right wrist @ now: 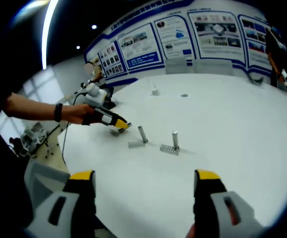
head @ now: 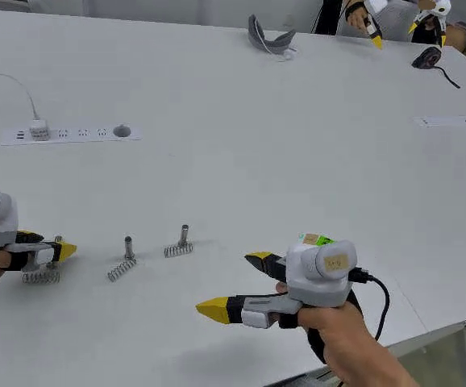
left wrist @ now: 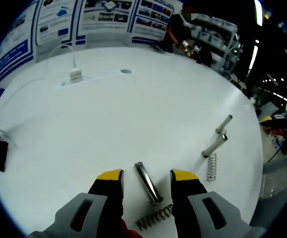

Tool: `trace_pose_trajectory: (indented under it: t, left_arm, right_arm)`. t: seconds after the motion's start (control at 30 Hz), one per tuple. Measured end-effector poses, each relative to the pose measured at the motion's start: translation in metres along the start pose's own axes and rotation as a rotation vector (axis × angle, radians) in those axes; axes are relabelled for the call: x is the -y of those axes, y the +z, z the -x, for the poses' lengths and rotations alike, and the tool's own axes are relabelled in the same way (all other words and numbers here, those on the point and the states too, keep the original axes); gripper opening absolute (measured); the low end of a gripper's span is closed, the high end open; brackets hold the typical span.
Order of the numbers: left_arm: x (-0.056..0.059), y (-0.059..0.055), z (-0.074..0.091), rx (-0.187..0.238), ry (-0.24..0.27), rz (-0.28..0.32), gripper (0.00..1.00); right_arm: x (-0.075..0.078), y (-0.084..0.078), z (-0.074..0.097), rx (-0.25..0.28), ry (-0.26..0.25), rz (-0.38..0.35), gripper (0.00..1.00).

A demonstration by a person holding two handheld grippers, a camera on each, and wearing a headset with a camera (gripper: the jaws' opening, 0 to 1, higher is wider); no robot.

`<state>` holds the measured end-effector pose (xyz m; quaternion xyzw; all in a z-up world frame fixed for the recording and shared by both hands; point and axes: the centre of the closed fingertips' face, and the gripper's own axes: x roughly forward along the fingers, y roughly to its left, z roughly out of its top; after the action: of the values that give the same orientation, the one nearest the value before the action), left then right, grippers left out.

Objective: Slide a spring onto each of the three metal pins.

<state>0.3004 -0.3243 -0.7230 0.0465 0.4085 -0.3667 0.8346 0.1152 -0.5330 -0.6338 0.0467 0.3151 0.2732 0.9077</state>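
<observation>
Left gripper (left wrist: 147, 176) is released, jaws straddling the leftmost pin (left wrist: 147, 182) near the desk (head: 257, 161) front edge, with its spring (left wrist: 156, 215) lying just beside it. Right gripper (head: 235, 282) is released too, empty. I'd pinch that pin low, leaving the top free for threading.

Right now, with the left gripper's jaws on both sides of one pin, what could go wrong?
The left gripper has its jaws open on either side of the upright pin; a sideways nudge might knock it over, if it stands loose on the table.
The spring lies flat by the pin's foot, so closing there may catch the pin or push the spring away.
The right gripper hangs open, far from that pin, and cannot steady it.
</observation>
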Motion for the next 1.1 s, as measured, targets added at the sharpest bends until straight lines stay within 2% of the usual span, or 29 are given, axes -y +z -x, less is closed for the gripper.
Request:
trace_pose_trajectory:
  t: [0.27,0.37,0.43,0.47,0.67,0.77,0.87,0.93,1.1]
  left_arm:
    - [-0.005,0.002,-0.004,0.016,0.025,0.015,0.24]
    - [-0.006,0.002,-0.004,0.017,0.037,-0.007,0.18]
    - [-0.006,0.001,-0.004,0.009,0.042,-0.050,0.15]
    - [-0.009,0.001,-0.003,-0.001,0.063,-0.079,0.13]
    - [-0.014,0.002,-0.002,-0.018,0.082,-0.107,0.09]
    - [-0.014,0.005,-0.003,-0.022,0.103,-0.143,0.09]
    - [-0.012,0.007,-0.005,-0.039,0.122,-0.212,0.11]
    - [-0.011,0.007,-0.005,-0.046,0.130,-0.215,0.11]
    - [-0.010,0.008,-0.006,-0.058,0.155,-0.294,0.09]
  right_arm:
    - [0.001,-0.004,-0.001,-0.015,0.007,-0.006,0.83]
    - [-0.001,-0.004,-0.002,-0.020,0.009,0.000,0.83]
    - [-0.001,-0.003,-0.002,-0.019,0.011,0.000,0.83]
    - [-0.001,-0.002,-0.003,-0.017,0.011,-0.001,0.83]
    - [-0.003,-0.001,-0.005,-0.020,0.016,0.005,0.83]
    - [-0.004,-0.001,-0.005,-0.021,0.019,0.005,0.82]
    - [-0.005,-0.001,-0.006,-0.025,0.021,0.009,0.82]
    - [-0.005,-0.001,-0.006,-0.023,0.023,0.007,0.82]
    - [-0.004,-0.002,-0.006,-0.026,0.021,0.006,0.82]
